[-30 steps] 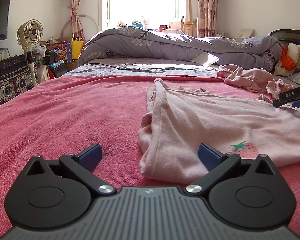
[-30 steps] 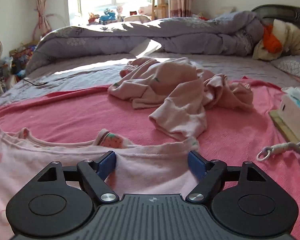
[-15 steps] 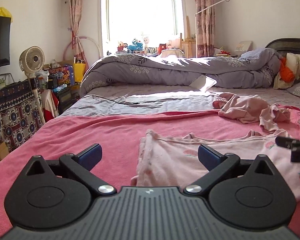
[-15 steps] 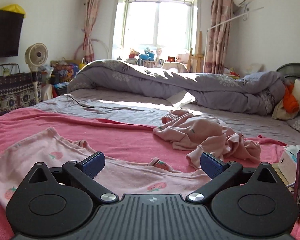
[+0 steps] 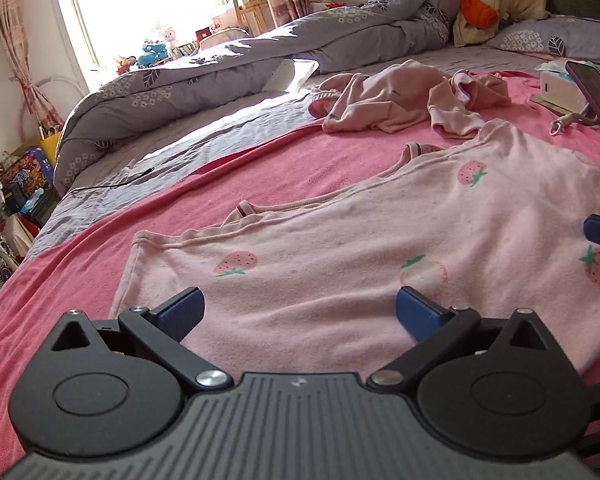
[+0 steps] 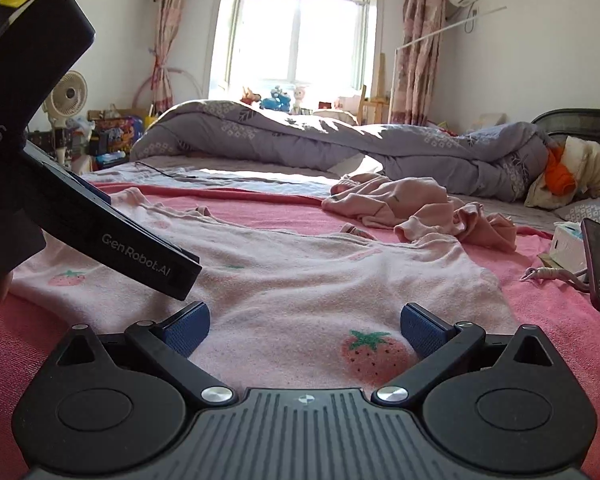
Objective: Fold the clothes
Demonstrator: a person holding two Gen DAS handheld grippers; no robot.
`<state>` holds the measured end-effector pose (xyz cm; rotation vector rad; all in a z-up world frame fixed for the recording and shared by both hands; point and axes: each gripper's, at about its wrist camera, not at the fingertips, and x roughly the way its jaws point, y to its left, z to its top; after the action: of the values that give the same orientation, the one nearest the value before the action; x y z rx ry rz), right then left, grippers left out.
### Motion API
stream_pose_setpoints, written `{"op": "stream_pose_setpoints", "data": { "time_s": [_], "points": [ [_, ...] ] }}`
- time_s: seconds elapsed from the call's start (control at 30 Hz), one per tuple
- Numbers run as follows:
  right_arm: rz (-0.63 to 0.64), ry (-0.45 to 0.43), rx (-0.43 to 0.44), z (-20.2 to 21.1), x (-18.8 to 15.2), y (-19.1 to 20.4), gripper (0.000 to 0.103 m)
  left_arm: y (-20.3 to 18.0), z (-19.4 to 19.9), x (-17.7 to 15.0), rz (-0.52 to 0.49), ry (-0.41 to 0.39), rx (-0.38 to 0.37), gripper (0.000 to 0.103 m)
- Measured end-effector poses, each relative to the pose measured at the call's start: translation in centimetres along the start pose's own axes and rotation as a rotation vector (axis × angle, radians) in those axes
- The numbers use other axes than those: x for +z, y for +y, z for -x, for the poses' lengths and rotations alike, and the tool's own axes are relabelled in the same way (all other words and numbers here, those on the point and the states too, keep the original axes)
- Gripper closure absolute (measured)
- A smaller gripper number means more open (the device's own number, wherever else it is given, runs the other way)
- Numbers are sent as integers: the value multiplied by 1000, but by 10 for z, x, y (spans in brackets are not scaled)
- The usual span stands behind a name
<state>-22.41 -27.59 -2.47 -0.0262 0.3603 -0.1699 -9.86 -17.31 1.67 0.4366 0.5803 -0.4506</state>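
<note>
Strawberry-print shirt [image 5: 360, 240] lies spread flat on the pink blanket [image 5: 80, 280] of the bed, not yet folded; your left claw [image 5: 298, 308] and right claw [image 6: 304, 324] both hover wide and empty over its near edge. Next, I judge, each claw must pinch an edge or corner to start the fold.

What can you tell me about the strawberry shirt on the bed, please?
The strawberry shirt is pale pink, soft and slightly fuzzy like knit cotton, printed with pink strawberries with green leaves. It lies spread fairly flat on the pink blanket, not yet folded, with mild wrinkles. Its neckline with a darker pink trim faces the far side of the bed. The crumpled pink garment lies just behind it. Both grippers hover at its near edge with jaws open; neither grips it.
</note>
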Motion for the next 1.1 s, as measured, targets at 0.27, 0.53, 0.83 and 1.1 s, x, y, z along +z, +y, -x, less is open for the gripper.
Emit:
{"op": "stream_pose_setpoints", "data": {
  "time_s": [0.27, 0.53, 0.83, 1.1],
  "points": [
    [48, -75, -6, 3, -19, 10, 0, 16, -47, 23, 36, 82, -89, 0],
    [20, -97, 74, 1, -23, -2, 0, 24, -117, 73, 35, 186, -35, 0],
    [13, -127, 84, 6, -28, -1, 0, 21, -134, 71, 54, 112, -4, 0],
    [14, -126, 80, 7, -27, 0, 0, 14, -130, 68, 32, 61, 35, 0]
  ]
}}
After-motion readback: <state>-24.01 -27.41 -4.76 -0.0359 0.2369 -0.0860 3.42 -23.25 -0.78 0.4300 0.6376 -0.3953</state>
